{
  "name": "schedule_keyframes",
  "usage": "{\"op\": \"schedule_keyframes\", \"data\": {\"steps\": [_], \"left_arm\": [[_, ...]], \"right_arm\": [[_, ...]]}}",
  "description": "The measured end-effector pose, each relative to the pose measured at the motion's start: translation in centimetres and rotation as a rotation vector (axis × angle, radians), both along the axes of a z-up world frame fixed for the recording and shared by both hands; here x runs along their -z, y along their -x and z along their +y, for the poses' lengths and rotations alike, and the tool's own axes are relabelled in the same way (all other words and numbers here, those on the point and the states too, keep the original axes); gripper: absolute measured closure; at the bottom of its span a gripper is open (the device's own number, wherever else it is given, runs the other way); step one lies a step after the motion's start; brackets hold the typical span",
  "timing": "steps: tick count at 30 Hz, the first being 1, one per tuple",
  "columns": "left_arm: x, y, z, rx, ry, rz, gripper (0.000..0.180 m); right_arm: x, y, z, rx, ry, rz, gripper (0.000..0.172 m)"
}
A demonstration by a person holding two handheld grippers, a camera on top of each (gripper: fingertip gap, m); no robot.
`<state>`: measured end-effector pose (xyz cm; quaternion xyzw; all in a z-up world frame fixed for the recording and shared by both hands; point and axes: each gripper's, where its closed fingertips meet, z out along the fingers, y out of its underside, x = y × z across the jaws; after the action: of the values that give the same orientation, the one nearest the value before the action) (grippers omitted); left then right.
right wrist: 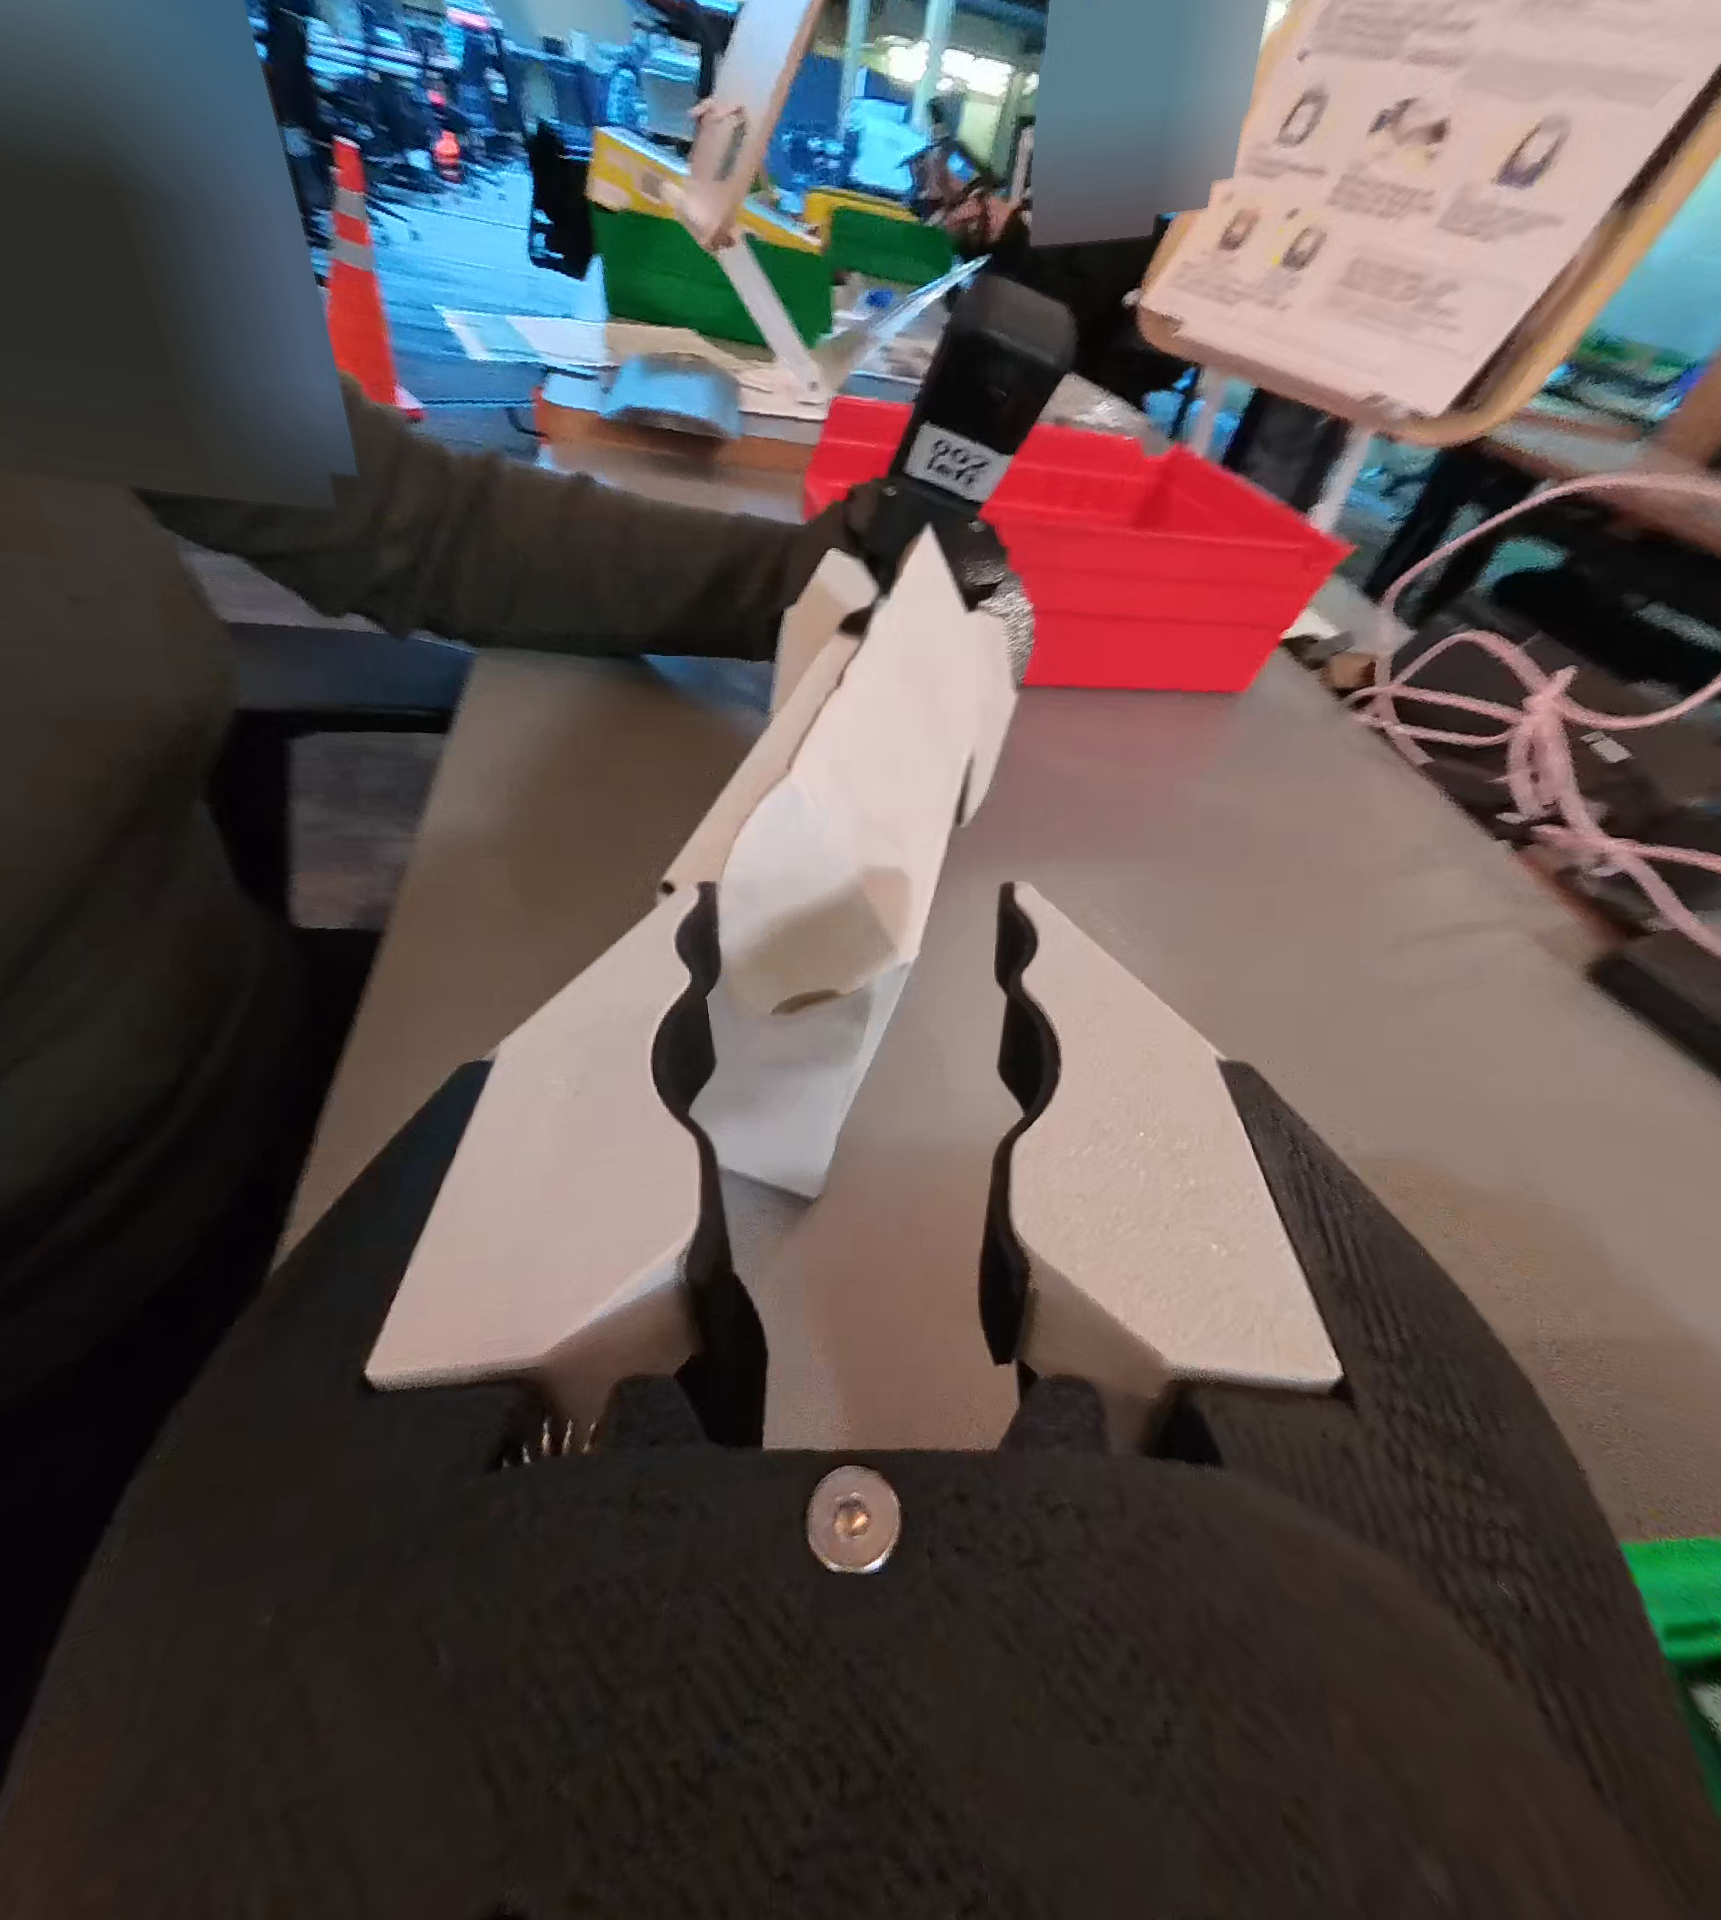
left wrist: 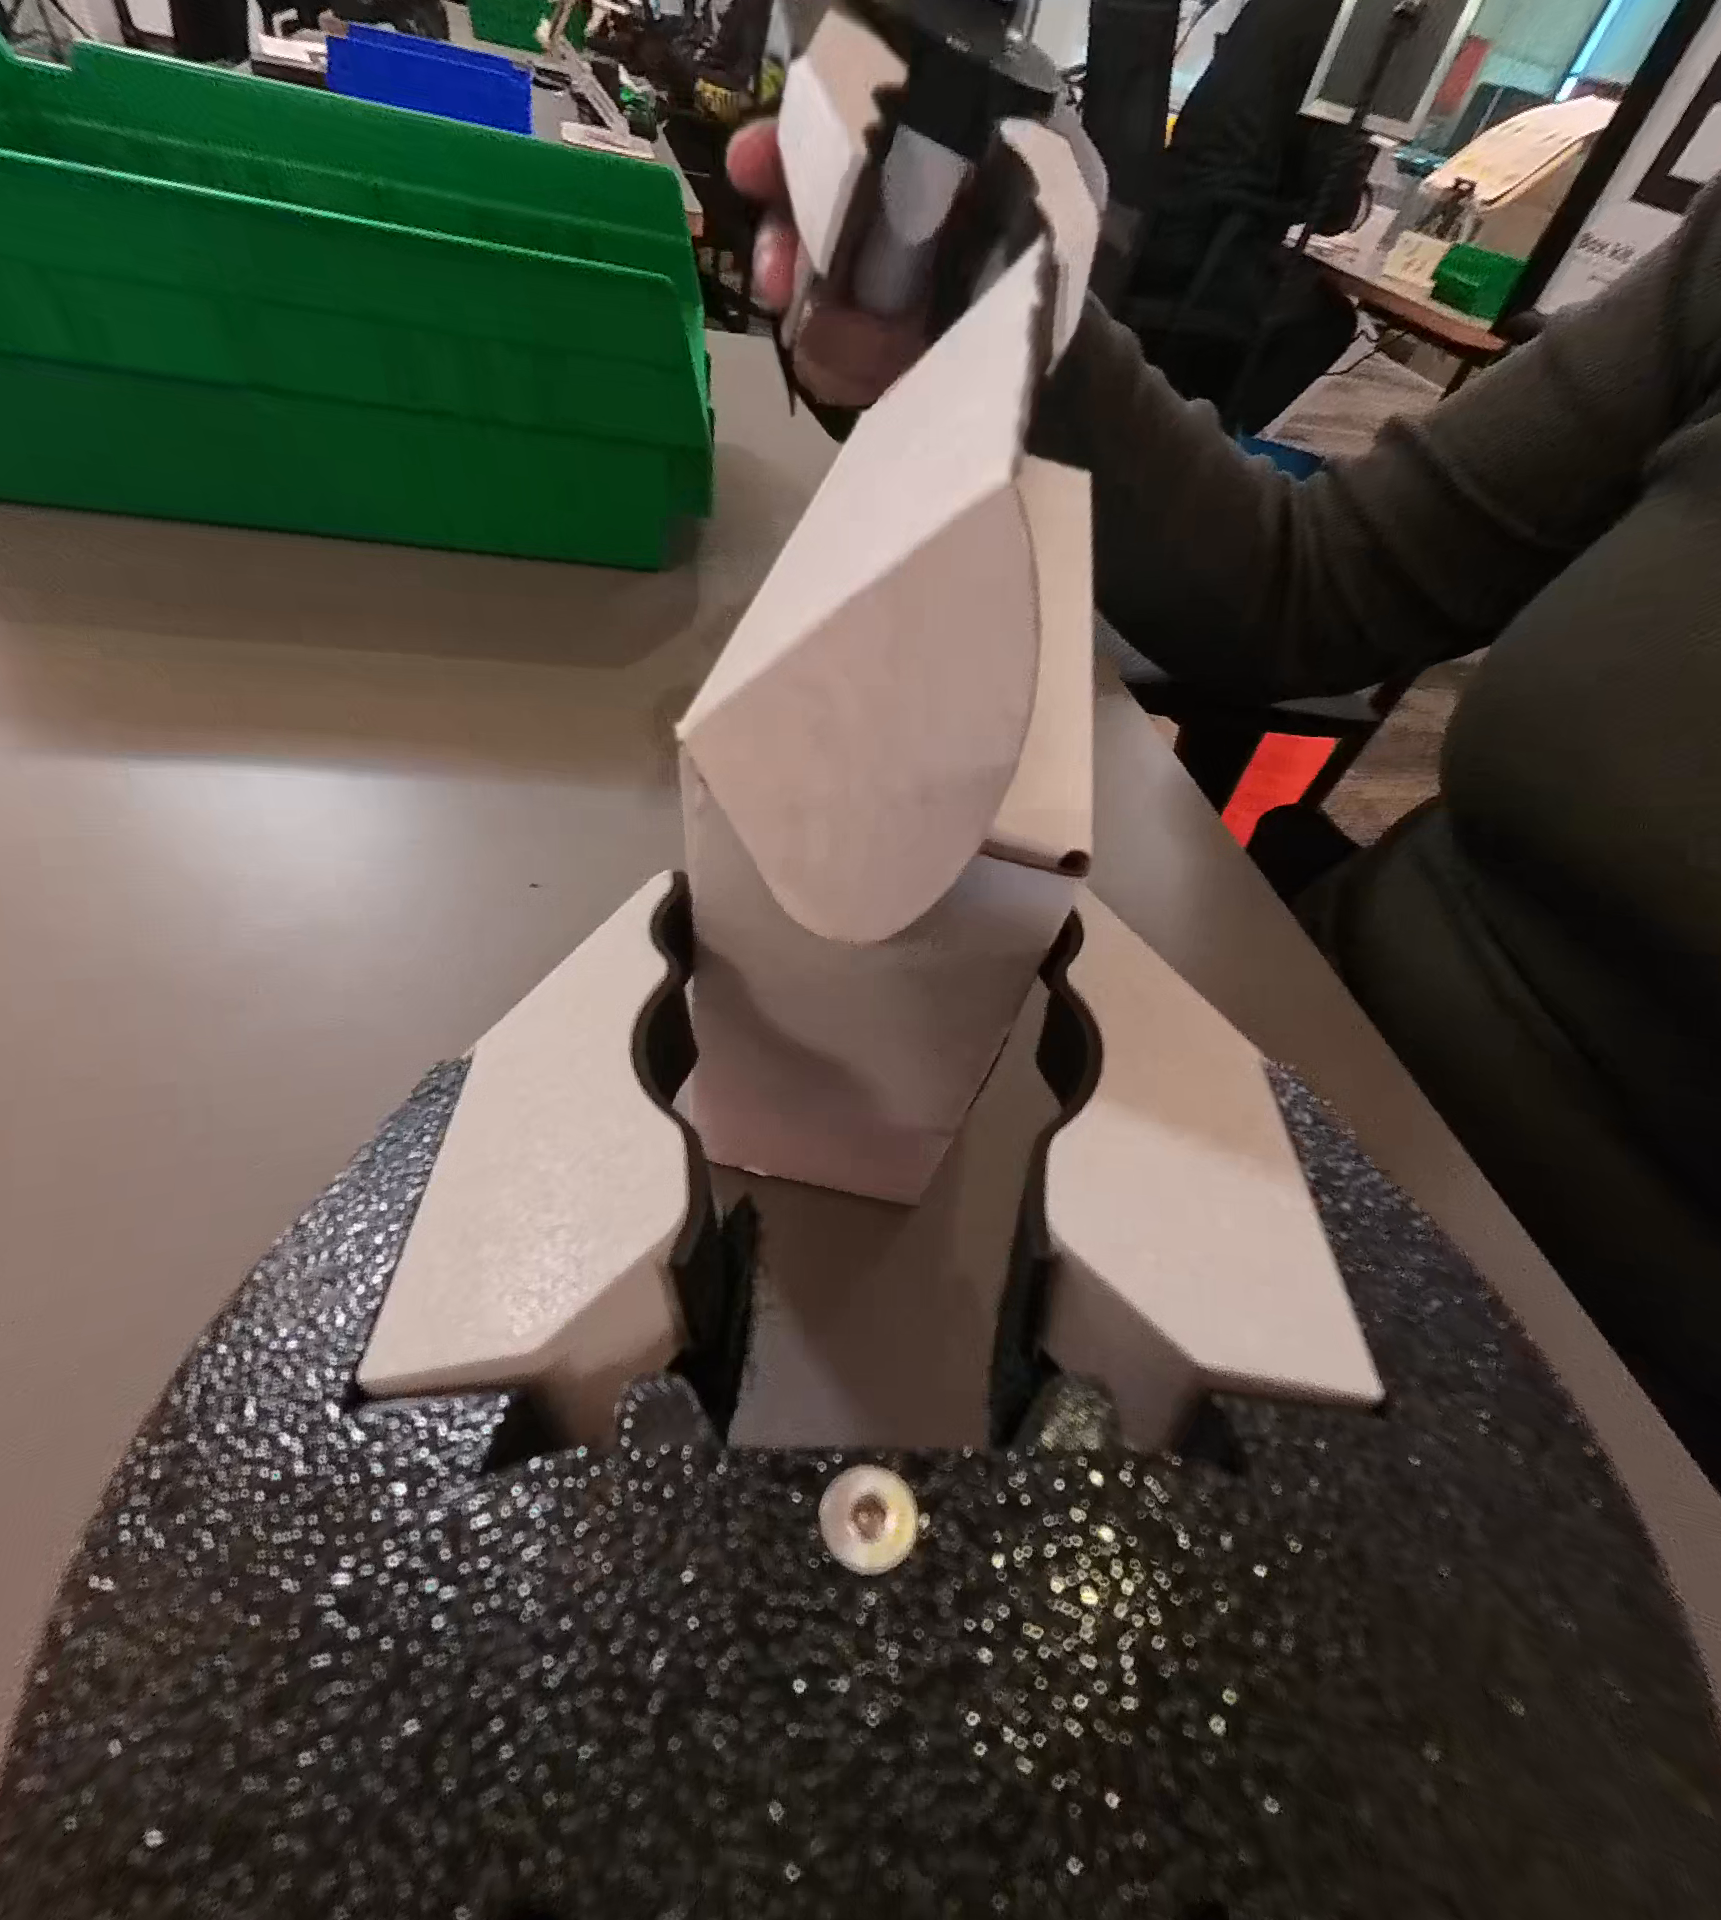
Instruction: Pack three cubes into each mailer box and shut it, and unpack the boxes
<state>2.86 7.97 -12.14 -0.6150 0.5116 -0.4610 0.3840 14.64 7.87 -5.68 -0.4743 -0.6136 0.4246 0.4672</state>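
Note:
A white mailer box (left wrist: 835, 1060) stands on the table between my left gripper's (left wrist: 871, 904) fingers, and both pads press on its sides. Its lid (left wrist: 877, 675) is raised and tilts up towards my right gripper (left wrist: 923, 208), which hangs above it with the lid's top edge between its fingers. In the right wrist view the box (right wrist: 856, 790) runs away from me to the left gripper (right wrist: 923, 561) at its far end. My right gripper (right wrist: 856, 888) is open: the lid leans on the left finger (right wrist: 575, 1143), and a wide gap separates it from the right finger. No cubes show.
Green bins (left wrist: 295, 343) stand on the table (left wrist: 212, 935) at the back left of the left wrist view. A red bin (right wrist: 1147, 582) sits behind the box and pink cables (right wrist: 1562, 748) lie to its right. A person's sleeve (left wrist: 1458, 468) reaches in.

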Motion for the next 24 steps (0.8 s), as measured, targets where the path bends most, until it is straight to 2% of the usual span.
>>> {"op": "schedule_keyframes", "data": {"steps": [4, 6, 12, 15, 21, 24], "left_arm": [[0.0, 0.0, -0.2, 0.013, 0.008, -0.008, 0.114], [0.0, 0.0, -0.3, 0.021, 0.014, -0.012, 0.114], [0.0, 0.0, -0.5, 0.036, 0.018, -0.015, 0.114], [0.0, 0.0, -0.5, 0.035, 0.016, -0.014, 0.114], [0.1, -0.1, -0.1, -0.024, 0.006, 0.039, 0.115], [0.1, -0.3, 0.2, -0.079, 0.002, 0.064, 0.115]], "right_arm": [[0.2, -0.5, -0.9, -0.079, 0.095, 0.021, 0.12], [-0.3, -0.2, -1.1, -0.103, 0.102, 0.058, 0.123], [1.1, 1.1, -1.9, -0.149, 0.101, -0.009, 0.125], [1.0, 1.5, -2.1, -0.167, 0.096, -0.005, 0.132], [-0.2, 1.4, -0.4, -0.071, 0.124, 0.037, 0.14], [-0.4, 1.4, 0.8, 0.0, 0.191, 0.045, 0.142]]}}
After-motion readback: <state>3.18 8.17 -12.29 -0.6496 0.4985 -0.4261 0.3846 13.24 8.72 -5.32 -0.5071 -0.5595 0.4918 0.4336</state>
